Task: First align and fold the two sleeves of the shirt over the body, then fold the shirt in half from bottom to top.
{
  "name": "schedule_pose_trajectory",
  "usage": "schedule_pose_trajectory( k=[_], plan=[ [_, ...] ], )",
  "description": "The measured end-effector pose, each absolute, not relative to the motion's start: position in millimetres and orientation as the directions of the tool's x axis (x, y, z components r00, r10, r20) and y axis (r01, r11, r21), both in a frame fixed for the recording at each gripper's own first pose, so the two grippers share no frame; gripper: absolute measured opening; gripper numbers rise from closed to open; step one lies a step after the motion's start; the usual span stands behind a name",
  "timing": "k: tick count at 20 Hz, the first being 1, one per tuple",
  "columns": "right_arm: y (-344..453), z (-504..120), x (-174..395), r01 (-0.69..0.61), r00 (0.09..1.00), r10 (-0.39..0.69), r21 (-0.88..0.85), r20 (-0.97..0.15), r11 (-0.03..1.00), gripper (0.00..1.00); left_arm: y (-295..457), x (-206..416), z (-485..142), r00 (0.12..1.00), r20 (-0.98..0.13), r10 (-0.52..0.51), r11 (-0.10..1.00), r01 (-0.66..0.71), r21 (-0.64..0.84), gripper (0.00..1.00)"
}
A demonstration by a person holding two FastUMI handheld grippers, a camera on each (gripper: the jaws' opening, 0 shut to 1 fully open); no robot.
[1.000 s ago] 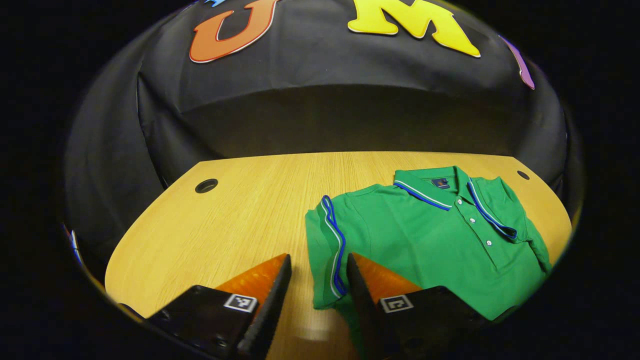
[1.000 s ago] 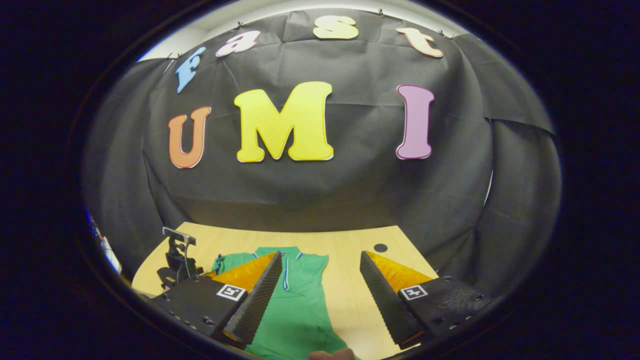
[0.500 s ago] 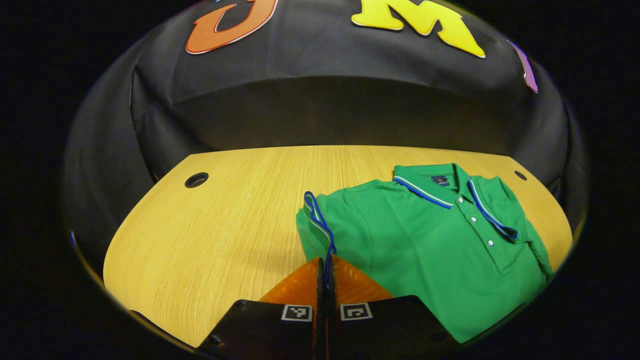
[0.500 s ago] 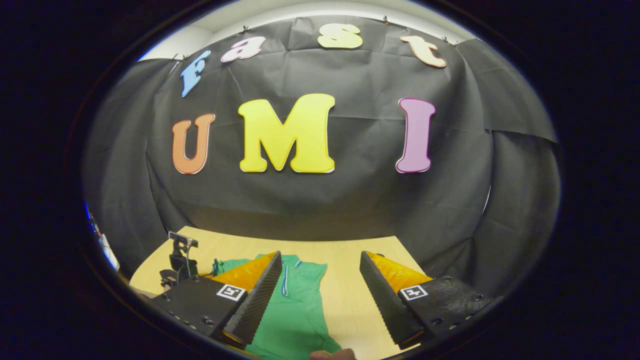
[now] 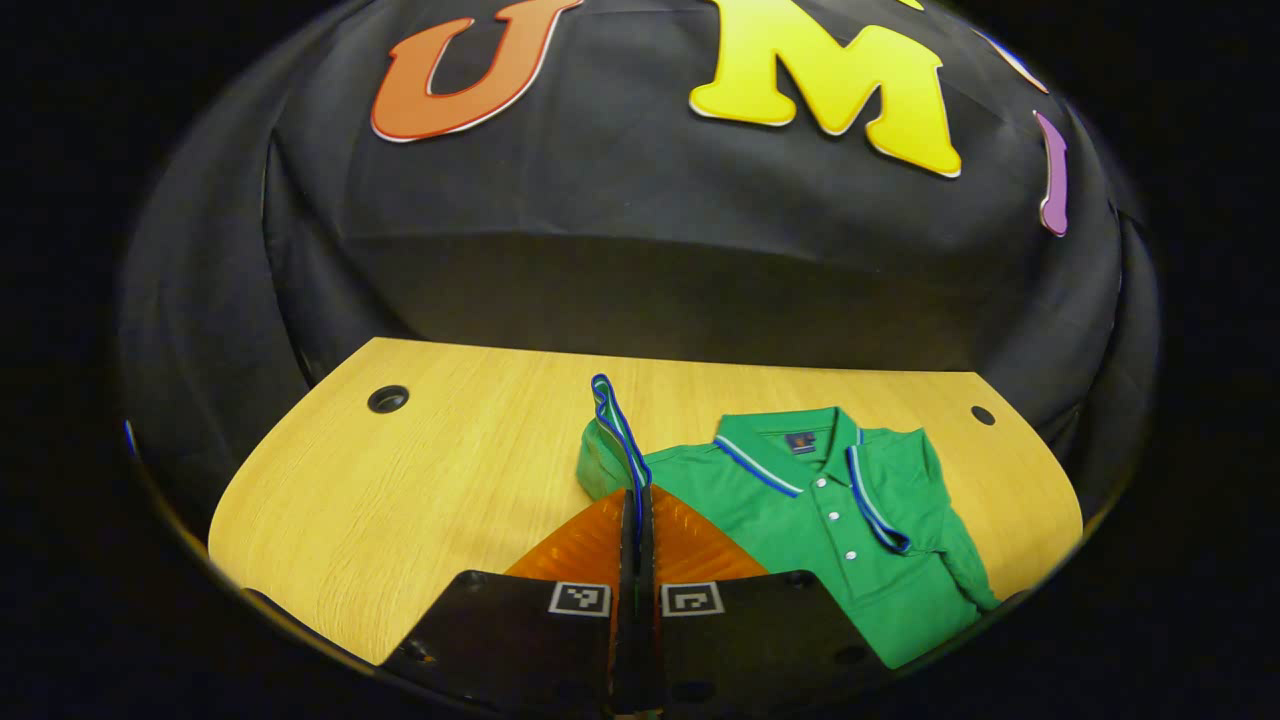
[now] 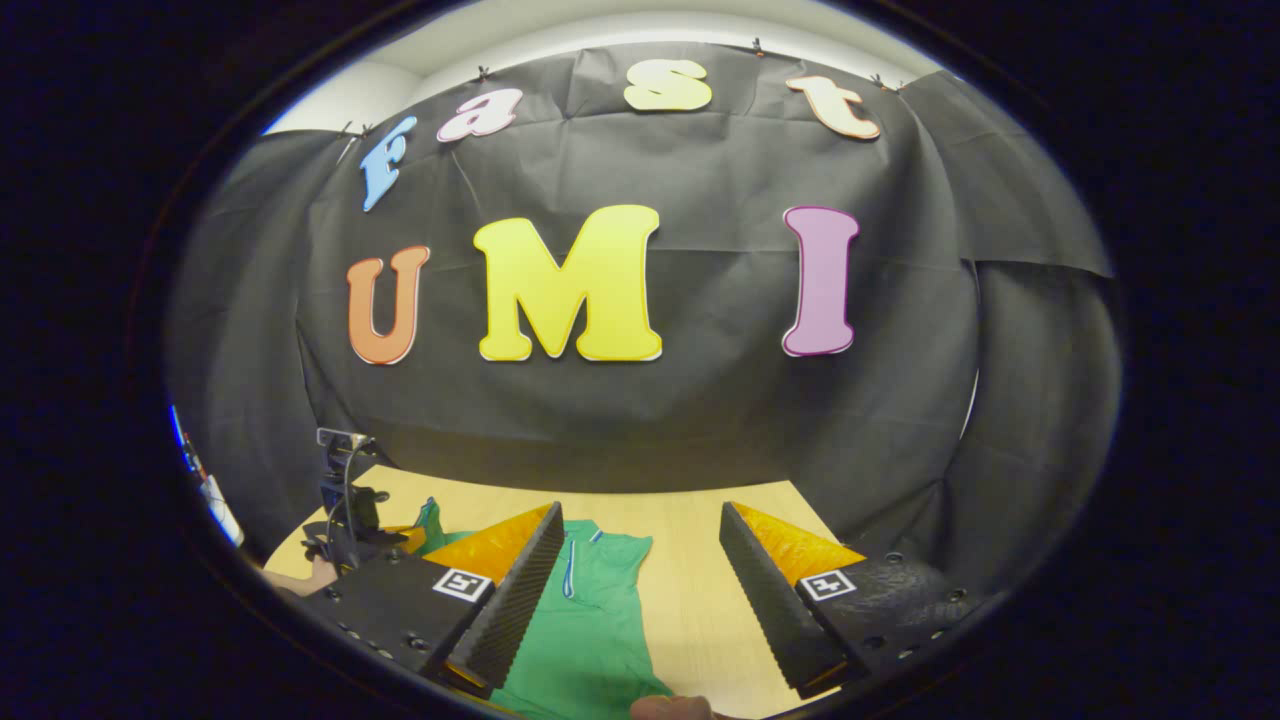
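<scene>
On the desk (image 5: pixel 400 500), left hand-held gripper (image 5: pixel 637 505) pinches the shirt (image 5: pixel 860 520) sleeve (image 5: pixel 612 420); right hand-held gripper (image 6: pixel 640 555) gapes above.

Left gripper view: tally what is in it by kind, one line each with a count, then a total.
Green polo shirt: 1
Wooden table: 1
Round holes in the table, far left and far right: 2
Left gripper, shut on the shirt's raised sleeve: 1
Total: 5
</scene>
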State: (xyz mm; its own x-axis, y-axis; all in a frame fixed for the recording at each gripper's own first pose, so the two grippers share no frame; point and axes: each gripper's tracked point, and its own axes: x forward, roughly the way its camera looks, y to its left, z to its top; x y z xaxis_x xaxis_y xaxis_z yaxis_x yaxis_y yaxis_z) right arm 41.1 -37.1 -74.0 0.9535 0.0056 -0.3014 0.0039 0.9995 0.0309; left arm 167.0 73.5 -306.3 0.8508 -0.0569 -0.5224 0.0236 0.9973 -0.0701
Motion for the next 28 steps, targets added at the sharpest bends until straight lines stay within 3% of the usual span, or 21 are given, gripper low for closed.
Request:
schedule_pose_trajectory(
  k=[12, 15, 16, 17, 22, 28],
  plan=[
    [-119, -63, 9, 0.139, 0.948, -0.137, -0.014, -0.288, 0.99, 0.96, -80, 191, -338, 0.818, -0.56, -0.131, 0.991, 0.113, -0.067, 0.11],
    [-115, -66, 14, 0.118, 0.95, -0.12, -0.024, -0.289, 0.993, 0.96, -78, 192, -327, 0.844, -0.528, -0.089, 0.996, 0.084, -0.033, 0.72],
    [-112, -66, 15, 0.103, 0.952, -0.105, -0.024, -0.288, 0.994, 0.96, -74, 193, -321, 0.857, -0.509, -0.074, 0.997, 0.063, -0.039, 0.96],
    [-107, -65, 17, 0.086, 0.954, -0.089, -0.021, -0.286, 0.996, 0.99, -68, 187, -311, 0.867, -0.495, -0.061, 0.998, 0.043, -0.048, 1.0],
    [-78, -75, 22, -0.002, 0.957, 0.002, 0.0, -0.291, 1.0, 0.94, -37, 154, -255, 0.906, -0.422, -0.014, 0.998, -0.016, -0.068, 1.0],
    [-53, -96, 10, -0.098, 0.942, 0.089, -0.013, -0.323, 0.995, 0.94, 12, 61, -191, 0.929, -0.368, 0.024, 0.998, -0.043, -0.045, 1.0]
  ],
)
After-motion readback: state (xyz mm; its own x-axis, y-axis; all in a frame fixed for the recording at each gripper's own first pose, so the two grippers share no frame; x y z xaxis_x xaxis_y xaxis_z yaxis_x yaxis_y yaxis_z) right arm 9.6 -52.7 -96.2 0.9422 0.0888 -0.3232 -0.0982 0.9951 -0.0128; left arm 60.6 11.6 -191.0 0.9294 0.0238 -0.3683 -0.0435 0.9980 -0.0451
